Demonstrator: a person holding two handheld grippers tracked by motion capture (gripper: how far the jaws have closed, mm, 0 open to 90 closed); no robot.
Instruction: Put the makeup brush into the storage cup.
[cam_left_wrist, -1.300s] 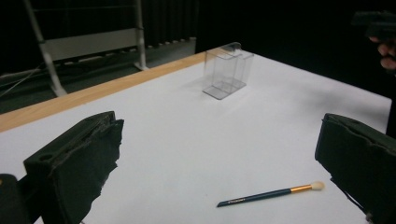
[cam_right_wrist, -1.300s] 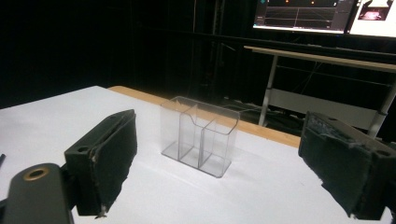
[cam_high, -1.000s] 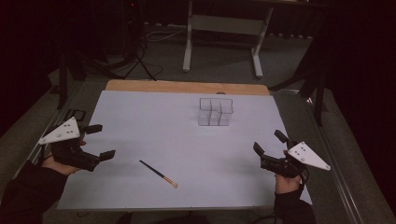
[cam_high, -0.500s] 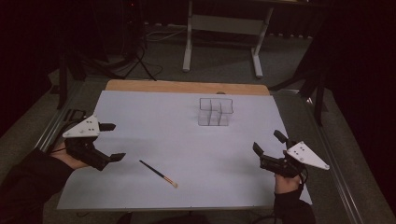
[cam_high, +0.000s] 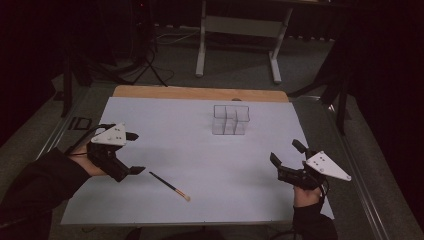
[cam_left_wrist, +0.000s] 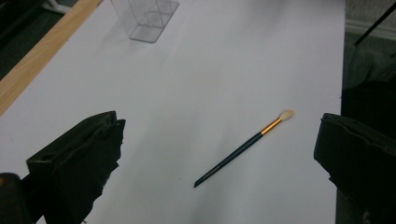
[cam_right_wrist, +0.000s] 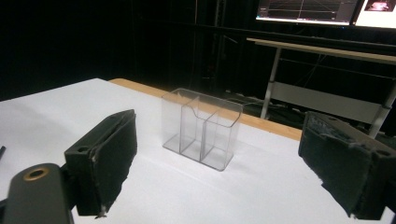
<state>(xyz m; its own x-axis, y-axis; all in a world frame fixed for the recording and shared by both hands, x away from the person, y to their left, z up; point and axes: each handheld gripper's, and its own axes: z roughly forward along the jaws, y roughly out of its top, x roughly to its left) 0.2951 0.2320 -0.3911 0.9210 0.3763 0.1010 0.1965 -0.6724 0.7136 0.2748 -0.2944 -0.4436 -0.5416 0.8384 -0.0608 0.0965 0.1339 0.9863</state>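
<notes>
While my left gripper hovers with fingers spread just beside the brush lying flat on the white worktop, my right gripper, fingers also spread, faces the clear organizer.

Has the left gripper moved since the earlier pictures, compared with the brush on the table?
Yes. In the high view the left gripper has moved to the right, toward the brush, which lies in the same place. Its jaws are open and do not touch the brush yet.
</notes>
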